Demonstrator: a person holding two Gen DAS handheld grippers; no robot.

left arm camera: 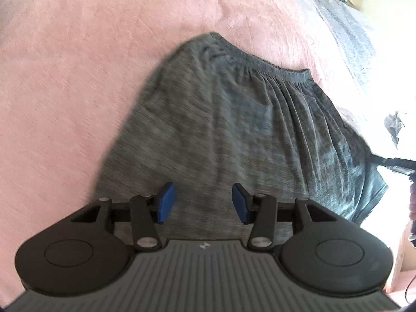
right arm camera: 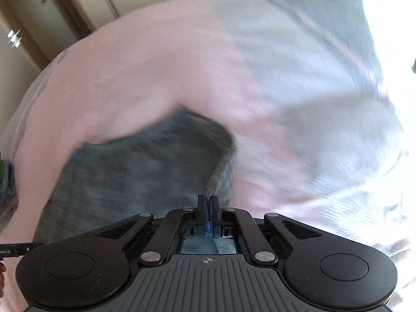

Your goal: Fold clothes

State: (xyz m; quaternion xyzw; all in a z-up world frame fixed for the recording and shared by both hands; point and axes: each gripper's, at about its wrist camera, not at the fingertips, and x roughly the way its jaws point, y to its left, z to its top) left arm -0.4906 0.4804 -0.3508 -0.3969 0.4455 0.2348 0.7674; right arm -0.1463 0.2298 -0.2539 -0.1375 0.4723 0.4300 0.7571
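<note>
Two grippers on grey shorts (left arm camera: 221,119) – right gripper (right arm camera: 208,208) clamped on hem to lift for folding, left gripper (left arm camera: 202,202) fingers apart, hovering over fabric on bed (left arm camera: 78,65).

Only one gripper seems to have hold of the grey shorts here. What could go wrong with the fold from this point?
1. The right gripper is shut on only a thin edge of the grey shorts; that hem might slip out as it lifts.
2. The left gripper is open above the fabric, pinning nothing, so the shorts may drag across the pink blanket instead of folding.
3. The gathered waistband could bunch and skew the fold.
</note>
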